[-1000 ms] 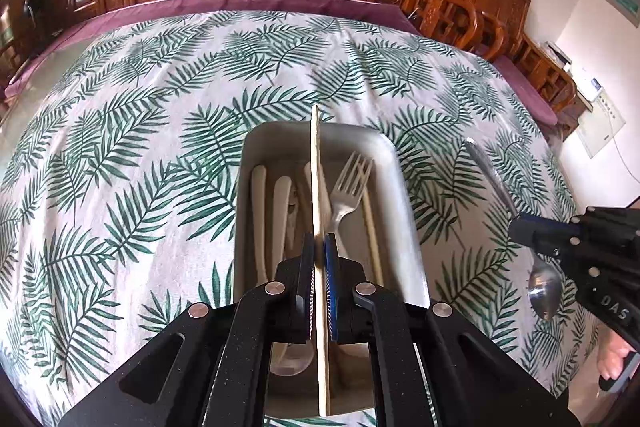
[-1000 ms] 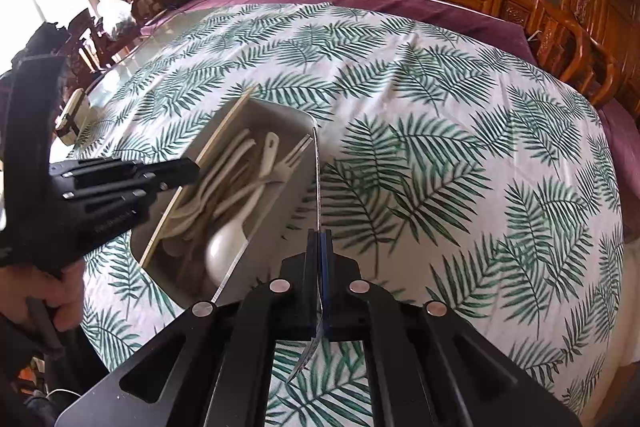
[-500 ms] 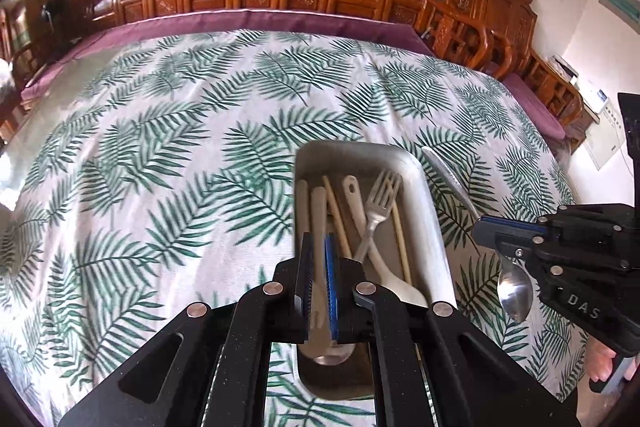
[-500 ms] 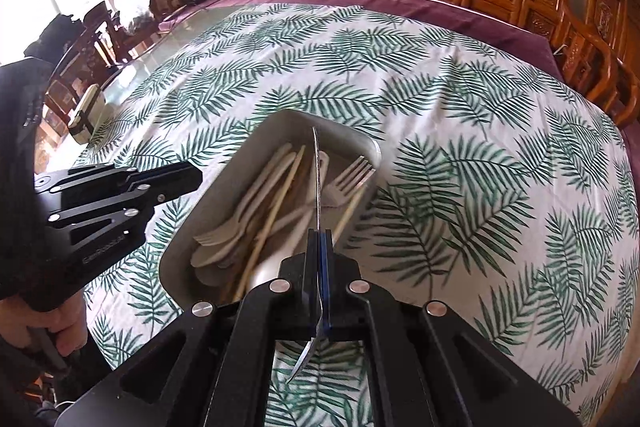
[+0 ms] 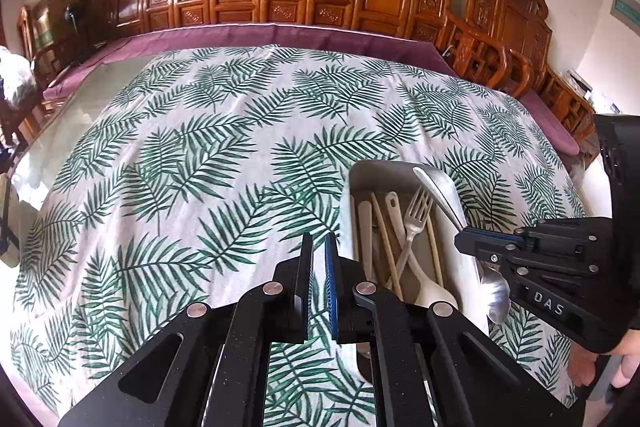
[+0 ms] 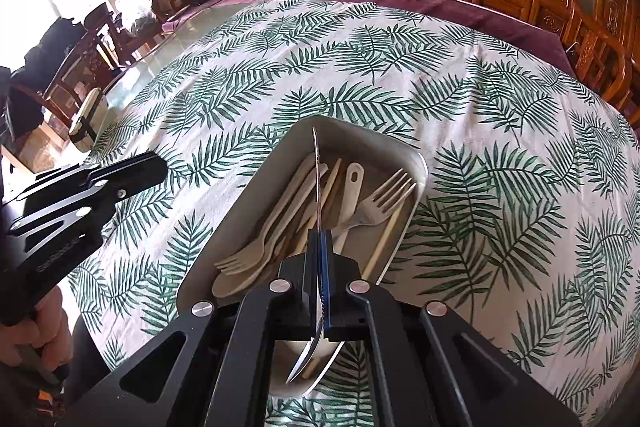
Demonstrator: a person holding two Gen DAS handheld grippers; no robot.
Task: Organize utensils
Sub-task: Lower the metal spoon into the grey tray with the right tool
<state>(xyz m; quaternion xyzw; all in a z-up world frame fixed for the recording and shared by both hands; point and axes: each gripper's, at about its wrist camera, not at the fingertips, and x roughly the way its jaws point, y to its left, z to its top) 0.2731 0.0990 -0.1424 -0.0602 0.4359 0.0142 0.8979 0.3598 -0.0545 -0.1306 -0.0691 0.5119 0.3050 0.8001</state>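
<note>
right claw — clamped on metal spoon, handle forward, bowl trailing | spoon directly over tray, long axis along tray's length | left claw closed, empty, beside tray — right nearer

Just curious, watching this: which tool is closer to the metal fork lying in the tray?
The right. The right tool, clamping a metal spoon, hangs over the tray near the fork. The left tool, empty, sits off the tray's side over the tablecloth.
</note>
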